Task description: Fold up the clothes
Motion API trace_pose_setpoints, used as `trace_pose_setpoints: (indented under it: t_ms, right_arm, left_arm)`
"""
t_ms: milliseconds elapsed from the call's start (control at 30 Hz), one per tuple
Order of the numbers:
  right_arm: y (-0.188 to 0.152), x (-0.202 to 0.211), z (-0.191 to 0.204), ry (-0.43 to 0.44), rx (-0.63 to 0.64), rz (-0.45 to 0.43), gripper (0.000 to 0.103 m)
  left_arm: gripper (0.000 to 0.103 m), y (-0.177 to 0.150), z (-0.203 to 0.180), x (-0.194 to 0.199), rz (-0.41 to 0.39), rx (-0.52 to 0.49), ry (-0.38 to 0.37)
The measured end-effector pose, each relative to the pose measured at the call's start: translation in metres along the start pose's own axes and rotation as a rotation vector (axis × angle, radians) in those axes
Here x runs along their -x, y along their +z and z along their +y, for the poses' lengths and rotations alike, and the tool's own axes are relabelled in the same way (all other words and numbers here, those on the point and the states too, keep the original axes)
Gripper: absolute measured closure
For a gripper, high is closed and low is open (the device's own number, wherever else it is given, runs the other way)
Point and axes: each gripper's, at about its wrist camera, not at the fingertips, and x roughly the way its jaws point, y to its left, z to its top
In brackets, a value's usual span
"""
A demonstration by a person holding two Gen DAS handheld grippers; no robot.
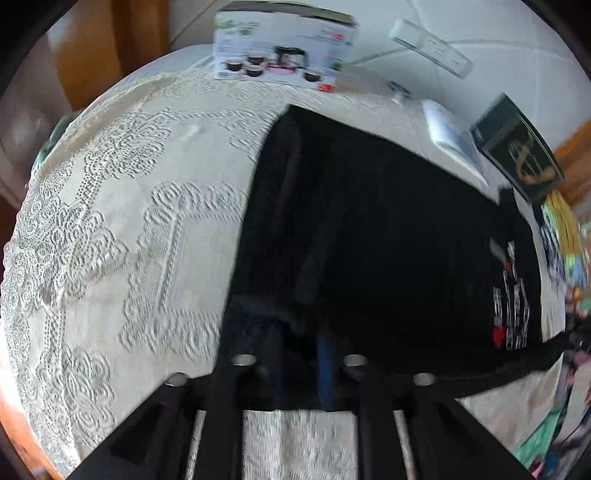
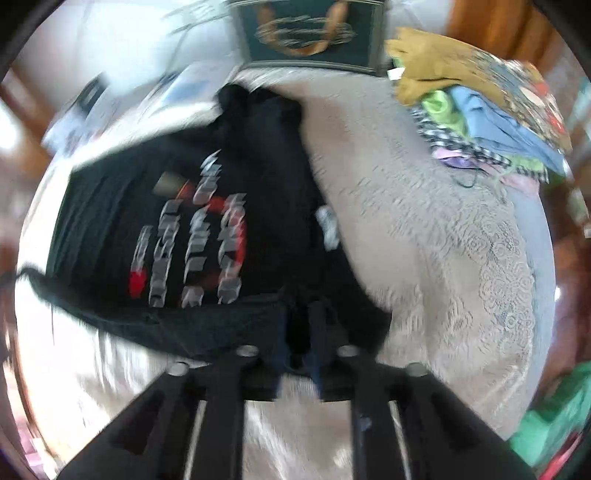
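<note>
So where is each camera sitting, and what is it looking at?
Left wrist: rides on the left gripper, looking along its fingers over the black printed T-shirt and white lace tablecloth toward a tea-set box.
Right wrist: rides on the right gripper, looking across the shirt's lettering toward a pile of coloured clothes.
Each shows only its own black fingers, which appear closed on the shirt's near edge. Both share the shirt, tablecloth and dark green box.

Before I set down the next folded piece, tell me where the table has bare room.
Free: the lace tablecloth left of the black shirt, up to the tea-set box. Also the cloth between the shirt and the clothes pile. Crowded: the far edge, with the tea-set box, a dark box and the pile.
</note>
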Motion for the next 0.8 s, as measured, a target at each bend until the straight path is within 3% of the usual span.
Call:
trace_pose_setpoints:
  t_ms: [33, 67, 100, 133, 233, 400, 533, 700, 733, 800]
  right_arm:
    - [0.001, 0.003, -0.005, 0.002, -0.031, -0.033, 0.070]
    - [-0.001, 0.006, -0.010, 0.005, -0.054, -0.057, 0.065]
    - [-0.007, 0.008, -0.014, 0.008, -0.061, -0.062, 0.055]
    - [-0.013, 0.010, -0.018, 0.012, -0.068, -0.067, 0.051]
    - [-0.032, 0.015, -0.030, 0.022, -0.089, -0.083, 0.050]
    - [-0.072, 0.006, -0.047, 0.047, -0.115, -0.061, 0.050]
    - [-0.078, -0.014, -0.049, 0.048, -0.128, -0.041, 0.050]
    - [-0.086, -0.039, -0.050, 0.049, -0.138, -0.016, 0.049]
    - [-0.085, -0.045, -0.047, 0.047, -0.126, -0.011, 0.044]
    - [-0.084, -0.058, -0.040, 0.038, -0.098, 0.003, 0.040]
  left_arm:
    - [0.029, 0.005, 0.002, 0.008, -0.035, -0.007, 0.012]
    - [0.013, 0.010, 0.004, 0.016, -0.069, -0.015, 0.024]
    - [0.012, 0.014, 0.007, 0.025, -0.101, -0.023, 0.036]
    - [0.012, 0.014, 0.010, 0.032, -0.120, -0.033, 0.047]
    - [0.012, 0.000, 0.017, 0.035, -0.109, -0.094, 0.090]
    - [0.012, -0.039, 0.021, -0.001, -0.039, -0.156, 0.129]
    - [0.012, -0.061, 0.024, -0.035, -0.017, -0.133, 0.152]
    - [0.013, -0.074, 0.013, -0.051, -0.021, -0.176, 0.164]
    - [0.017, -0.076, 0.012, -0.054, -0.005, -0.168, 0.151]
    - [0.034, -0.079, 0.011, -0.051, -0.003, -0.144, 0.126]
